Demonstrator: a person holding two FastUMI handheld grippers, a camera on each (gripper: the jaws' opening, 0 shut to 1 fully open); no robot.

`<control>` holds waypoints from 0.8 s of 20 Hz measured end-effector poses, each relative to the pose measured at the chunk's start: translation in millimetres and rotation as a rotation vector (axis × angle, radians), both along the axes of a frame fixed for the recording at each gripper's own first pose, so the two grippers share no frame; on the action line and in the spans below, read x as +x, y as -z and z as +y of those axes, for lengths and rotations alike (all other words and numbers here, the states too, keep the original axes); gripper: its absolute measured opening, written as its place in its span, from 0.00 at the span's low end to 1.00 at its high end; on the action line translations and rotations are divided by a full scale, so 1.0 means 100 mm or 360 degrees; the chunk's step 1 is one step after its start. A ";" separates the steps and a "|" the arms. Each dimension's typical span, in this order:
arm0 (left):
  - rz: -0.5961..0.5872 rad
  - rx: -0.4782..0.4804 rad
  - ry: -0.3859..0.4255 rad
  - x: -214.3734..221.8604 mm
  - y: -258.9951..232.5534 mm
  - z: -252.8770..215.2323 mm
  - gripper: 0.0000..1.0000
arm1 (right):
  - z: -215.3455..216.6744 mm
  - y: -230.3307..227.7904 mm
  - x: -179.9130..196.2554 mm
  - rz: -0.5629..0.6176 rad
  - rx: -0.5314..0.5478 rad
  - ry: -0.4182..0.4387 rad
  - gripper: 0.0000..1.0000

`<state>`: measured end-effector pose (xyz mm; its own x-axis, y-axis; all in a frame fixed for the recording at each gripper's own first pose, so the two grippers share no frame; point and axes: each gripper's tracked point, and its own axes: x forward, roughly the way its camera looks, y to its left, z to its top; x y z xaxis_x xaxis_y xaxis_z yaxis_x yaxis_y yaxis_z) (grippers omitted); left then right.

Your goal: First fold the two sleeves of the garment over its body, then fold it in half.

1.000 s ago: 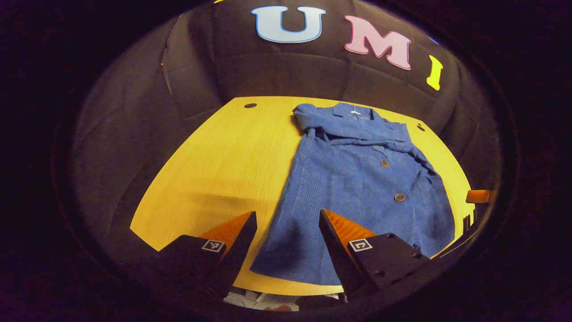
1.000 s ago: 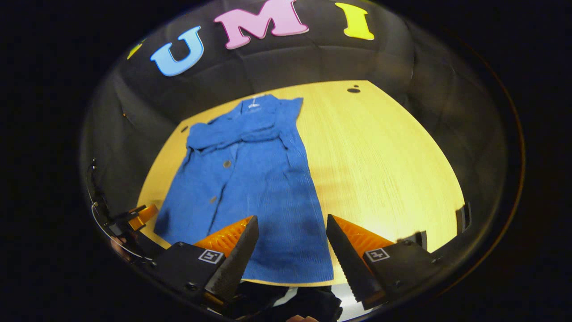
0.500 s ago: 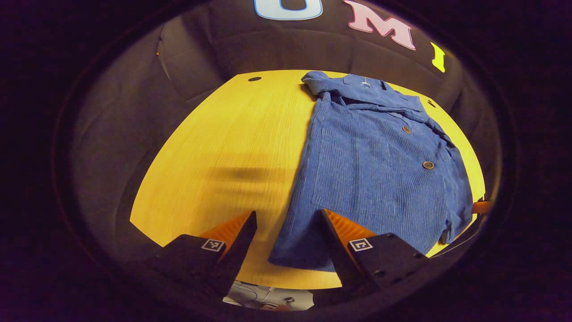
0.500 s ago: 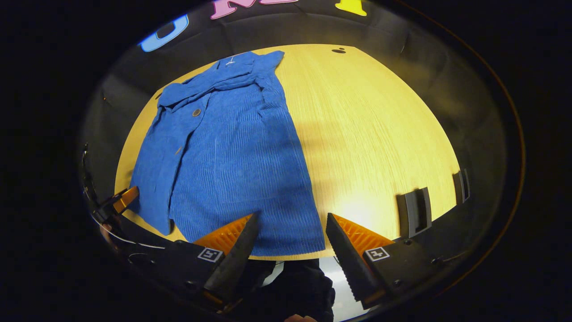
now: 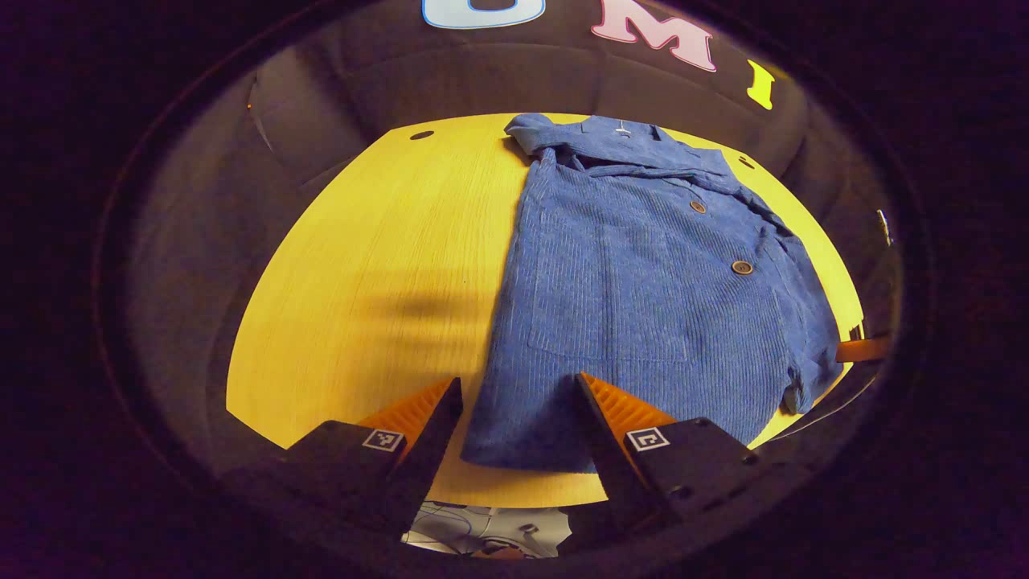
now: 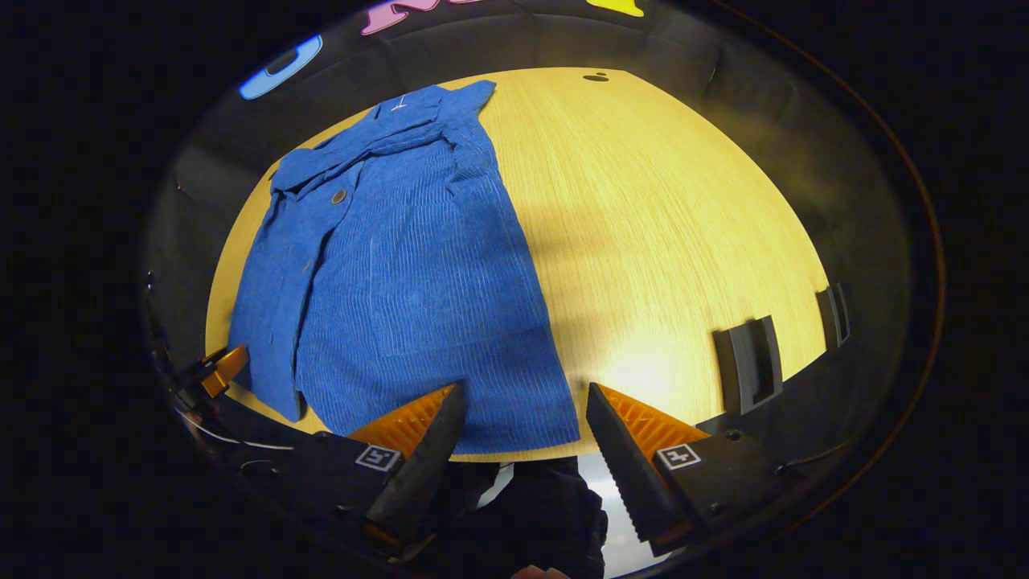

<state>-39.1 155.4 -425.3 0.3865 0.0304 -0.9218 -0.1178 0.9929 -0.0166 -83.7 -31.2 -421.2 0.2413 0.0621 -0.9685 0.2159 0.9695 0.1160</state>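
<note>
A blue ribbed shirt lies flat on the yellow wooden table, collar at the far edge and hem at the near edge. Both sleeves are already folded in across the chest just below the collar, forming a rumpled band. Two buttons show along the front placket, and a patch pocket is stitched on the lower front.

In the left gripper view, the left tongs are spread wide and hold nothing; they hang over the near edge of the table at the shirt's hem corner, one finger over bare wood and the other over the cloth. Whether the fingers touch the fabric cannot be told. At the far right of this view a tip of the other gripper shows beside the shirt's opposite hem corner.

In the right gripper view, the shirt fills the left half of the table. The right tongs are likewise spread and empty, poised over the hem corner nearest them, one finger above the cloth and the other over the table edge. The other gripper's tip shows at the far left, just beside the shirt's other lower corner. Two dark brackets sit on the table's near right rim. A small dark hole marks the table's far corner.
</note>
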 end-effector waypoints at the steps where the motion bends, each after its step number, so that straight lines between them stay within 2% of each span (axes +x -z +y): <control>1: -0.0015 0.0002 -0.0034 0.01 -0.02 0.03 0.83 | 0.02 0.02 -0.02 0.0016 0.0020 0.0010 0.99; 2: -0.0011 -0.0013 -0.0044 0.00 0.00 0.02 0.86 | 0.04 0.02 -0.05 0.0032 0.0035 0.0013 0.99; 6: -0.0009 -0.0038 -0.0047 -0.05 0.01 0.04 0.86 | 0.00 0.07 -0.10 0.0063 0.0022 -0.0005 0.99; 10: 0.0037 -0.0020 0.0073 -0.06 -0.01 0.04 0.86 | 0.00 0.10 -0.09 0.0069 0.0014 -0.0012 0.99; 15: 0.0064 -0.0019 0.0116 -0.03 -0.02 -0.12 0.83 | 0.02 0.12 -0.10 0.0095 -0.0086 -0.0123 1.00; 16: 0.0062 -0.0022 0.0137 -0.03 -0.02 -0.17 0.79 | 0.03 0.12 -0.10 0.0093 -0.0093 -0.0150 0.87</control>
<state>-41.9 138.0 -422.8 0.3512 -0.0142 -0.9362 -0.0330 0.9991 -0.0275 -94.1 -27.9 -433.7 0.1802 0.0250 -0.9833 0.1280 0.9906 0.0486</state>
